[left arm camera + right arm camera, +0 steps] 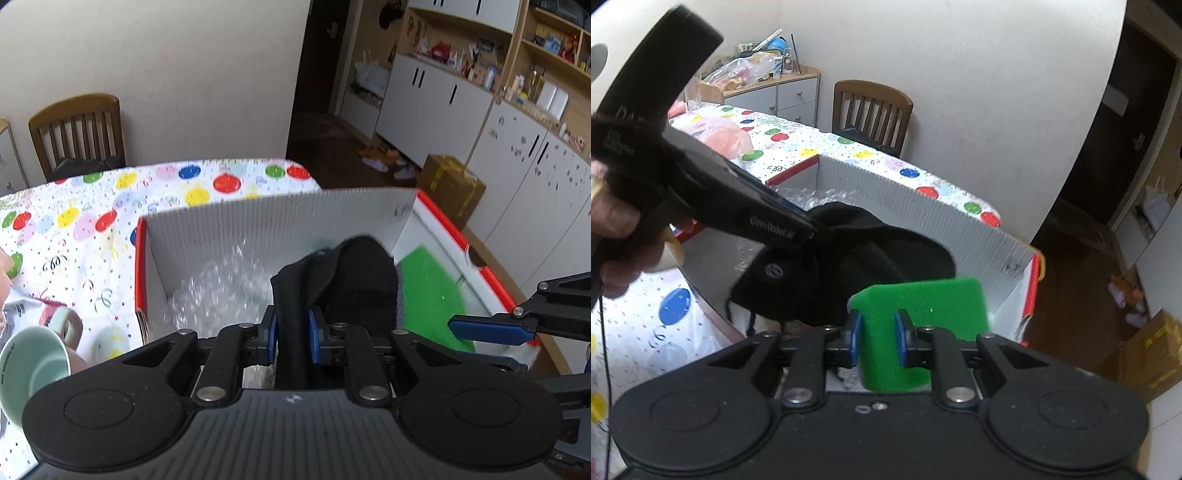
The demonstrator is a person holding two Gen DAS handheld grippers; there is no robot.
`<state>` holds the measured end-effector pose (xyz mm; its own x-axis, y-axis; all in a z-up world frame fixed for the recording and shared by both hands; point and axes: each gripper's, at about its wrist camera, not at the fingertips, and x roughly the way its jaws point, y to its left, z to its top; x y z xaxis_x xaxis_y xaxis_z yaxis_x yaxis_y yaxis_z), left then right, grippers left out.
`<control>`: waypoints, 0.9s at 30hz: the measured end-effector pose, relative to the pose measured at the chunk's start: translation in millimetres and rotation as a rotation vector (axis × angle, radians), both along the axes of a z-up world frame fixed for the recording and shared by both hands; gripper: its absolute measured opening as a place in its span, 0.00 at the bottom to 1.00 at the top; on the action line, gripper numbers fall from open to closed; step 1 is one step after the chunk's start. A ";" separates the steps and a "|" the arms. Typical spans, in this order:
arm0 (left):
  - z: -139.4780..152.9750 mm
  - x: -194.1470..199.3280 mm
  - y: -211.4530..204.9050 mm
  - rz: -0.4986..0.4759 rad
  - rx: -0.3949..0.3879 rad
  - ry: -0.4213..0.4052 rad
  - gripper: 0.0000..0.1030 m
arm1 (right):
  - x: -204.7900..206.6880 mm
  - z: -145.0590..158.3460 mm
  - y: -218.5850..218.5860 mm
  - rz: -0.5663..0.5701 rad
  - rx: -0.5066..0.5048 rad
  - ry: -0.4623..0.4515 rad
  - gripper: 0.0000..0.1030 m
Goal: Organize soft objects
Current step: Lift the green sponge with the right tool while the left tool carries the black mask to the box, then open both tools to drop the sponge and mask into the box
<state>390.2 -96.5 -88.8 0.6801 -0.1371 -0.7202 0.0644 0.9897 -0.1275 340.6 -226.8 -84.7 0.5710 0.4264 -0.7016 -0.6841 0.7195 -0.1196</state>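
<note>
Pads of the left gripper (pixel 291 341) pinch a black pouch (pixel 332 280) at its gathered neck, jaws narrow, with the cloth bunched between the blue faces and the body of the pouch hanging forward over the box (pixel 266 221). The right gripper (pixel 875 341) clamps a green sponge (pixel 923 306) the same way, jaws narrow and biting into the near edge so that most of the foam stands out ahead of them. Both loads hang inside the box's opening, the pouch toward the middle over bubble wrap (pixel 218 284), the sponge nearer the right wall with its red rim. The box sits at the right end of a table under a balloon-print cloth (pixel 92 221), with cups (pixel 40 358) near the box's left wall. The step looks like setting both pieces down in the box. To do it well, I judge each should go low enough to rest on the wrap before the jaws part, so nothing bounces out. The two should land side by side, not stacked. The grippers are close, so easing one apart first would avoid a knock.
</note>
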 end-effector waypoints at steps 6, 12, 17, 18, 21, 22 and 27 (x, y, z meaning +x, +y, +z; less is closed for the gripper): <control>-4.9 -2.4 -1.5 -0.016 0.019 0.029 0.16 | -4.4 -3.6 0.0 -0.027 0.012 0.029 0.18; -2.7 -7.5 -2.9 -0.031 0.022 0.037 0.22 | -7.9 2.3 -9.5 -0.070 0.067 0.057 0.22; 0.7 -14.4 -0.9 -0.028 0.012 0.024 0.72 | -11.2 10.7 -16.4 -0.093 0.110 0.054 0.23; 2.6 -17.1 -0.1 -0.025 0.008 0.013 0.73 | -12.0 12.7 -18.1 -0.098 0.120 0.055 0.23; 9.0 -25.7 2.2 -0.024 -0.001 -0.028 0.73 | -15.2 17.8 -22.6 -0.114 0.146 0.057 0.25; 10.9 -27.3 2.4 -0.027 -0.005 -0.027 0.73 | -16.3 19.9 -24.1 -0.118 0.157 0.059 0.26; 23.8 -40.2 4.7 -0.038 -0.017 -0.058 0.73 | -22.5 30.7 -29.2 -0.141 0.204 0.054 0.38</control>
